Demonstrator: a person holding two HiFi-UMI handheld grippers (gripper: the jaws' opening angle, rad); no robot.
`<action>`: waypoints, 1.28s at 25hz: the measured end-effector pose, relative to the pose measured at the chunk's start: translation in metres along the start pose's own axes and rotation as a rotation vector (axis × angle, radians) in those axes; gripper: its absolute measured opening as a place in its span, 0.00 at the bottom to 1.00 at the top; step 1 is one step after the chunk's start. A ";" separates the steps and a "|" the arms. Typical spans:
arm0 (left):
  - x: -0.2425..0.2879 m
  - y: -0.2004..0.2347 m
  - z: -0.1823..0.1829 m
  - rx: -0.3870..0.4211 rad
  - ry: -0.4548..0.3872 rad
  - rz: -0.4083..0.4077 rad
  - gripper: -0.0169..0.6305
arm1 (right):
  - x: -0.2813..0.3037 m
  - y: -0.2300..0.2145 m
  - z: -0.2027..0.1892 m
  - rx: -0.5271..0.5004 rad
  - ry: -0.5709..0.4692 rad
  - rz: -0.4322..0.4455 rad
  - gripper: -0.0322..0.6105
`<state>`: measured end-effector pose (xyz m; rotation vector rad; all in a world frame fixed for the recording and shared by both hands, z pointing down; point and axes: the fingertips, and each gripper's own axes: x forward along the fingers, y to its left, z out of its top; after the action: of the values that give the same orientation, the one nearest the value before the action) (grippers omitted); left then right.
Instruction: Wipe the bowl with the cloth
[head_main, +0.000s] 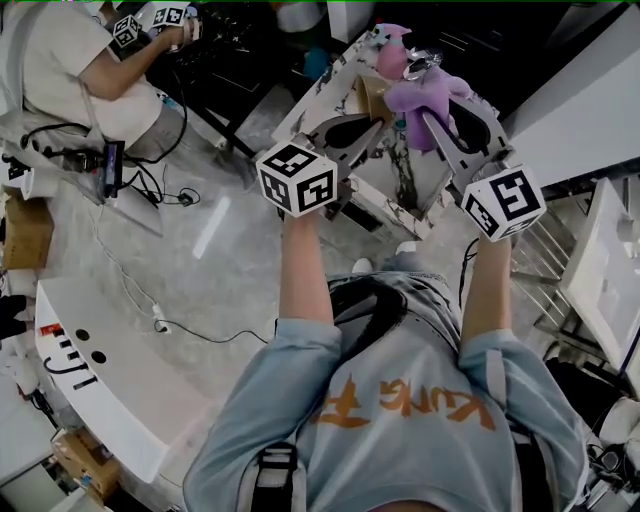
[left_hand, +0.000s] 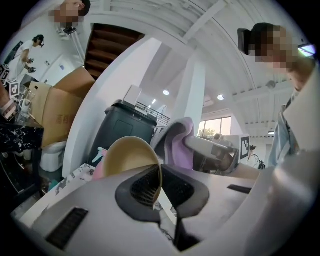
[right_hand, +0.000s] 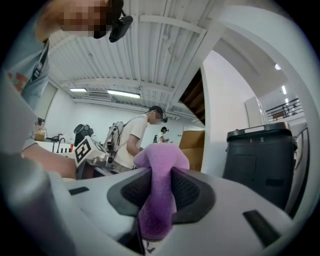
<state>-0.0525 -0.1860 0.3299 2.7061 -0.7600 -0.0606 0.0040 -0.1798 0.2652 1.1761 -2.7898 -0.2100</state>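
On the left, the left gripper (left_hand: 159, 195) is pinched almost closed on the thin rim of the tan bowl (left_hand: 127, 157), which stands on edge over the marbled table (head_main: 385, 205). In the head view the bowl is mostly hidden behind that gripper, with only a tan sliver showing. Just to its right, the right gripper (right_hand: 159, 202) is clamped on the purple cloth (right_hand: 160, 165), which bunches above the jaws while its lower end is cut off below. I cannot tell whether the cloth touches the bowl.
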 end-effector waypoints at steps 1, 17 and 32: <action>-0.001 -0.002 -0.001 0.001 0.003 -0.011 0.08 | 0.002 0.008 0.001 -0.022 0.008 0.035 0.24; -0.004 -0.045 -0.019 0.137 0.097 -0.307 0.08 | 0.022 0.044 0.005 -0.129 0.045 0.185 0.24; -0.018 -0.079 -0.013 0.176 0.061 -0.582 0.08 | 0.022 0.004 0.008 -0.053 0.007 0.072 0.24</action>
<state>-0.0269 -0.1092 0.3153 2.9879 0.0632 -0.0468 -0.0150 -0.1920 0.2594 1.0605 -2.7961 -0.2717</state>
